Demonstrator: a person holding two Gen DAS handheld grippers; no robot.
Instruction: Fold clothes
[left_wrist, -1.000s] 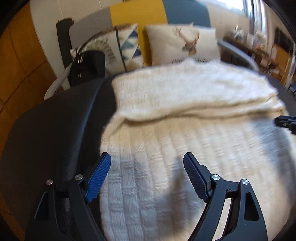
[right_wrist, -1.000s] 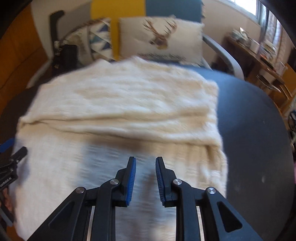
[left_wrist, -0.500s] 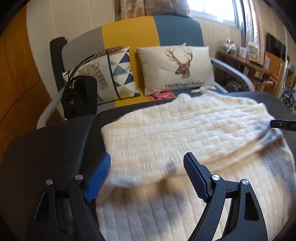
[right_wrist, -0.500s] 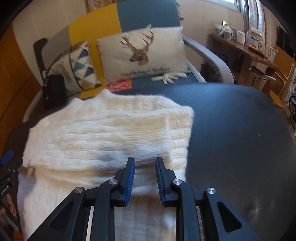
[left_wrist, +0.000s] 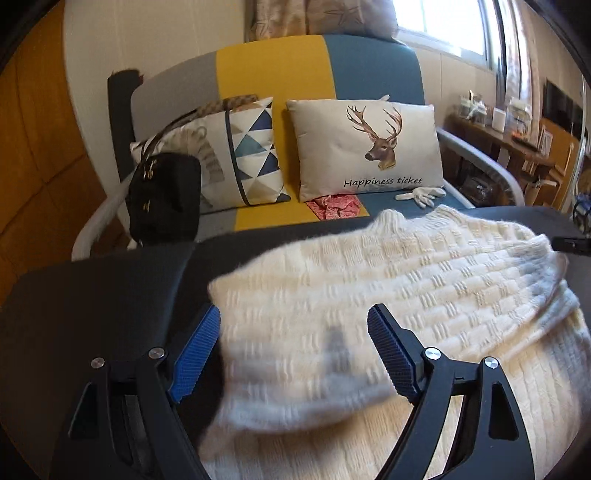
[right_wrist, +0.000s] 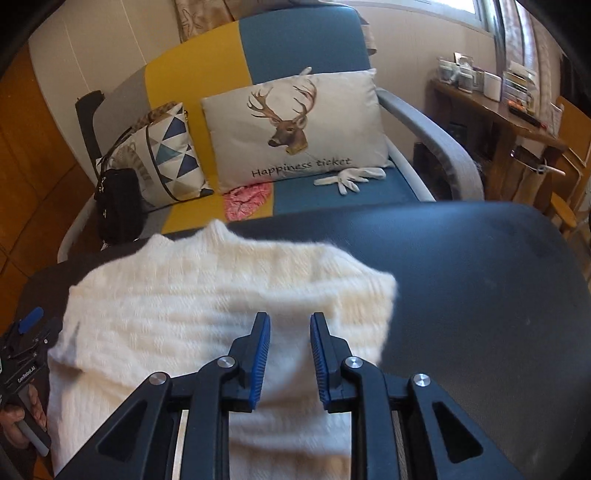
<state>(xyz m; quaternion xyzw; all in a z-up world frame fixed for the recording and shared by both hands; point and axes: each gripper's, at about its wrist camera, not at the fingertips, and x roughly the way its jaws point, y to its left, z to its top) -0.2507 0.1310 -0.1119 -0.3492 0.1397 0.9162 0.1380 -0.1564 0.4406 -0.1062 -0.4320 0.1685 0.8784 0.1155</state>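
A cream knitted sweater (left_wrist: 369, 295) lies on the dark round table (left_wrist: 92, 295), its upper part folded over the lower part. It also shows in the right wrist view (right_wrist: 221, 302). My left gripper (left_wrist: 291, 354) is open wide above the sweater's near left fold, holding nothing. My right gripper (right_wrist: 290, 354) has its jaws a small gap apart above the sweater's near right part, with nothing between them. The left gripper's body shows at the left edge of the right wrist view (right_wrist: 22, 354).
Behind the table stands a yellow, blue and grey sofa (left_wrist: 332, 66) with a deer cushion (left_wrist: 365, 144), a triangle-pattern cushion (left_wrist: 243, 155), a black handbag (left_wrist: 162, 195), a red cloth (left_wrist: 336, 206) and a white glove (left_wrist: 421, 194). A wooden shelf (right_wrist: 517, 110) stands at the right.
Both grippers have pulled back and risen away from the sweater. The sweater now sits lower and nearer in both views, and more of the sofa shows. The right jaws have widened slightly.
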